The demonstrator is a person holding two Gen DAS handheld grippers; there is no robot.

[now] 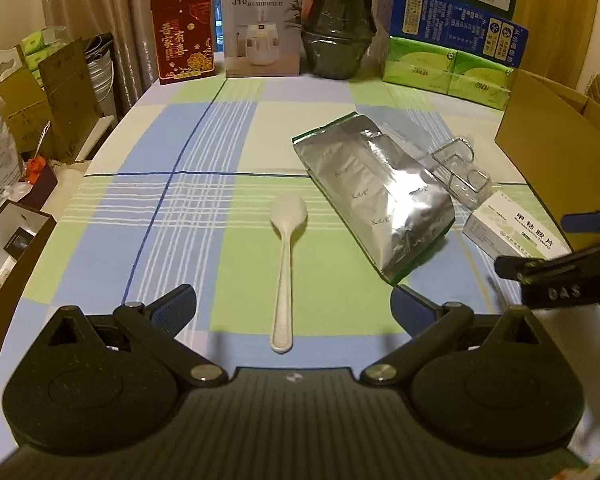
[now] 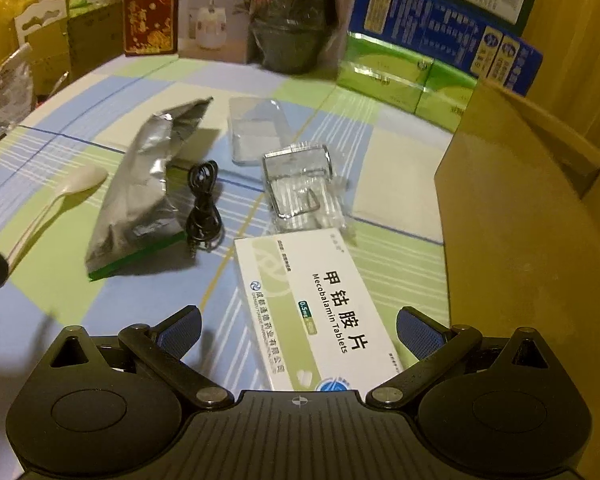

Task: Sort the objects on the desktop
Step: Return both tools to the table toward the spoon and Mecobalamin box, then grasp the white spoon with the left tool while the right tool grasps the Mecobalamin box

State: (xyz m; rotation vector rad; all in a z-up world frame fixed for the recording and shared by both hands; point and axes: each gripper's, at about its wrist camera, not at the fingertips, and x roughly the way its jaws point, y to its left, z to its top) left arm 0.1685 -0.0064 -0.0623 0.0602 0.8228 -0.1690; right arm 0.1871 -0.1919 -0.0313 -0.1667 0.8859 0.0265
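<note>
A white plastic spoon (image 1: 286, 264) lies on the checked tablecloth, its handle end between the fingers of my open left gripper (image 1: 294, 308). A silver foil pouch (image 1: 374, 188) lies to its right, also seen in the right wrist view (image 2: 148, 196). My open right gripper (image 2: 298, 326) straddles a white Mecobalamin tablet box (image 2: 316, 312), which also shows in the left wrist view (image 1: 508, 228). A coiled black cable (image 2: 204, 208), a clear plastic package (image 2: 300, 188) and a flat clear case (image 2: 256, 132) lie beyond the box.
An open cardboard box (image 2: 532, 216) stands at the right. Along the back stand a red packet (image 1: 182, 38), a humidifier box (image 1: 262, 26), a dark wrapped pot (image 1: 338, 28) and green tissue packs (image 1: 446, 68). Cartons stand off the table's left edge (image 1: 56, 96).
</note>
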